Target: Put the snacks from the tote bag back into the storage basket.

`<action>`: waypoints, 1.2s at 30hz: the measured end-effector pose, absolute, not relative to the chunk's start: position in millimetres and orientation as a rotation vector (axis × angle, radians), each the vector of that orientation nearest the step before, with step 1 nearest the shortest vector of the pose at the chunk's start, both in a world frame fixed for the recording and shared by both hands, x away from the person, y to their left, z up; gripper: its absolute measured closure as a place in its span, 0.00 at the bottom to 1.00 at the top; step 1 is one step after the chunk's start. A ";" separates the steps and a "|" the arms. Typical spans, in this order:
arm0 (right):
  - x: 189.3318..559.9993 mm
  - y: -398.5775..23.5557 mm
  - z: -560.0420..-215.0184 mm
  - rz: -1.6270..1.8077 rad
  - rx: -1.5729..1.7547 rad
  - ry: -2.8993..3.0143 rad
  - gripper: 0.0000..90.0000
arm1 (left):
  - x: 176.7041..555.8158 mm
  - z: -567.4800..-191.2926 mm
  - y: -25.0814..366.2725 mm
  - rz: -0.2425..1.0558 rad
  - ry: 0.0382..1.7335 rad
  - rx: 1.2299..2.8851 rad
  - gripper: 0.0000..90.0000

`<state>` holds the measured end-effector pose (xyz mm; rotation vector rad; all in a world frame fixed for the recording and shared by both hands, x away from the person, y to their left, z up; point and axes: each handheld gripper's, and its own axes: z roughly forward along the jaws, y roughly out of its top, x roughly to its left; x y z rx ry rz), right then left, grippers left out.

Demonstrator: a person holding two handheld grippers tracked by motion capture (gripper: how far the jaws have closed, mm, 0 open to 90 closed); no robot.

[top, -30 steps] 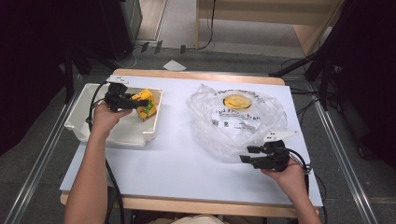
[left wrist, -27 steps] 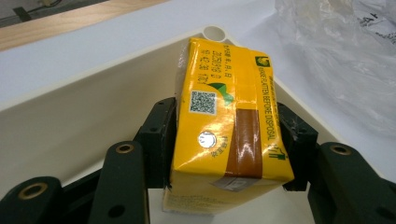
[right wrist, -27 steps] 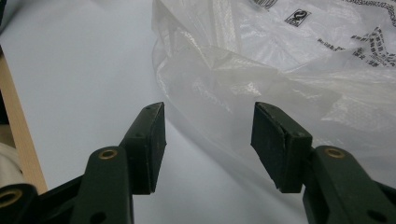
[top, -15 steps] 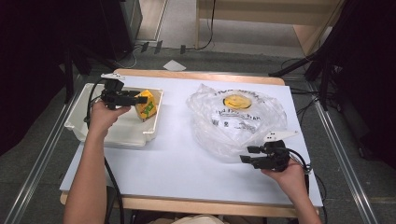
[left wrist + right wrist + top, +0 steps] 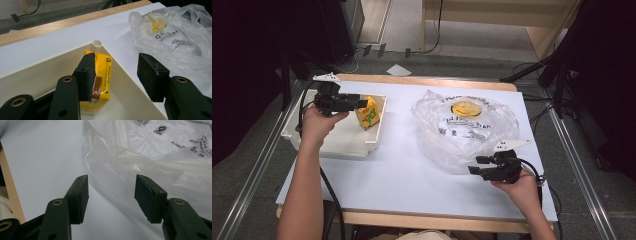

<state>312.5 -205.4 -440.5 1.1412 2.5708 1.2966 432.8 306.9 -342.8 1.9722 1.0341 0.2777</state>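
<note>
In the high view the left claw (image 5: 362, 103) hung at the upper left of the frame, above the cream plastic tray (image 5: 339, 145), with its tips pointing toward the yellow carton (image 5: 368, 112) standing in the tray's far right corner. The left gripper view showed the jaws spread; they had just been closing a little, yet the carton (image 5: 101, 72) lay beyond and below the left pad, not between the pads, and nothing was pinched. The carton stood upright against the tray's corner (image 5: 97, 44), its long axis vertical, its printed face turned toward the claw.

The right claw (image 5: 476, 165) sat at the lower right of the high view, just beside the near edge of the clear plastic bag (image 5: 464, 127) that lay crumpled on the white desk (image 5: 402, 170). In the right gripper view its jaws stood spread and empty, with the bag's rim (image 5: 150, 157) directly ahead of them.

The left hand was plainly the nearer one to the carton. Judging by this, any grasp would need the left claw to drop and shift left in its own view to straddle the carton.
</note>
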 end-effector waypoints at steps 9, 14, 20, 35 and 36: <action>314.2 -203.7 -440.3 1.298 1.130 2.578 0.51 | 423.1 -340.7 302.8 0.251 1.048 1.971 0.59; 314.9 -203.3 -440.0 1.302 1.126 2.578 0.52 | 419.8 -346.9 300.0 0.232 1.041 1.963 0.63; 315.3 -203.5 -439.4 1.303 1.128 2.578 0.52 | 416.0 -354.9 297.1 0.210 1.039 1.979 0.68; 316.6 -201.1 -439.3 1.294 1.104 2.588 0.52 | 408.9 -374.1 295.5 0.183 1.053 2.036 1.00; 316.6 -201.2 -439.3 1.293 1.104 2.588 0.52 | 409.5 -376.1 295.8 0.184 1.056 2.043 1.00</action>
